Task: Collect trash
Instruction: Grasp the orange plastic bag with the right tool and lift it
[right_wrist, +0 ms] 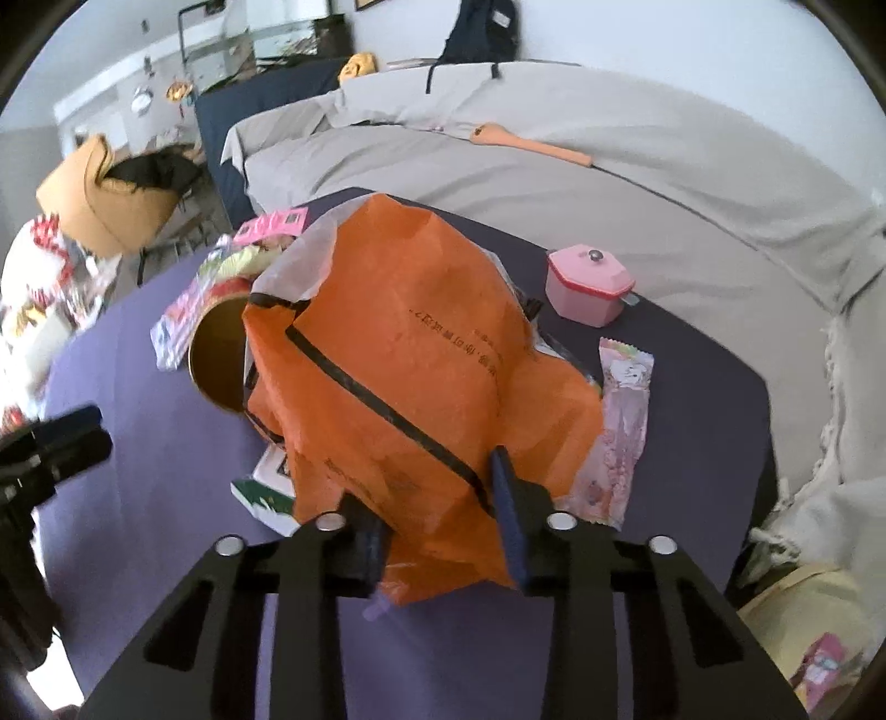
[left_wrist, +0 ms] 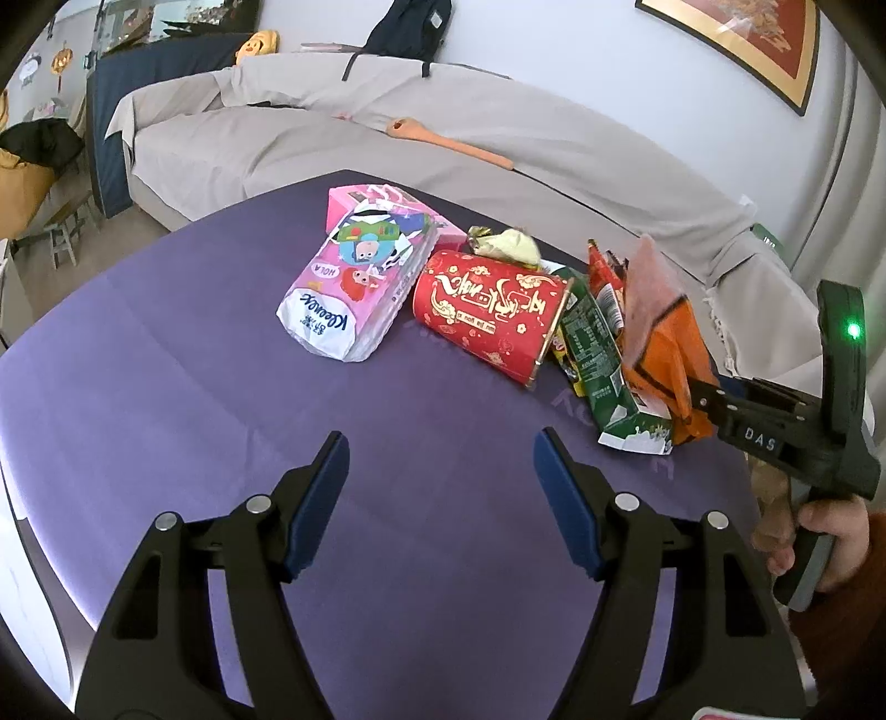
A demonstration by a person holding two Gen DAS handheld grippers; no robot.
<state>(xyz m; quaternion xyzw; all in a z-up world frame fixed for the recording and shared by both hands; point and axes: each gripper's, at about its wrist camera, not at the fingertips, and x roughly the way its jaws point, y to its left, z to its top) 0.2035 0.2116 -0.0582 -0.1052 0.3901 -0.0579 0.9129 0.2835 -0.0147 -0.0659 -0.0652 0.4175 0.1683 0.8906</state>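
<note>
You've got 2 grippers: left gripper (left_wrist: 441, 443) w/ nothing in it, right gripper (right_wrist: 437, 501) on 1 orange bag (right_wrist: 410, 354). On the purple table (left_wrist: 194, 399) you can count 1 red cup (left_wrist: 487, 313), 1 tissue pack (left_wrist: 354, 288), 1 green snack bag (left_wrist: 595, 343), 1 yellow wrapper (left_wrist: 506, 246), 1 pink wrapper (right_wrist: 617, 437) & 1 pink pot (right_wrist: 587, 285). Behind it: 1 sofa (left_wrist: 554, 155) w/ 1 wooden spoon (left_wrist: 451, 143) & 1 backpack (left_wrist: 410, 27).

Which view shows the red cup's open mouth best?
The right wrist view: the red cup faces the camera, gold inside visible, though the orange bag covers part. The left wrist view shows only its printed side and rim edge-on.
</note>
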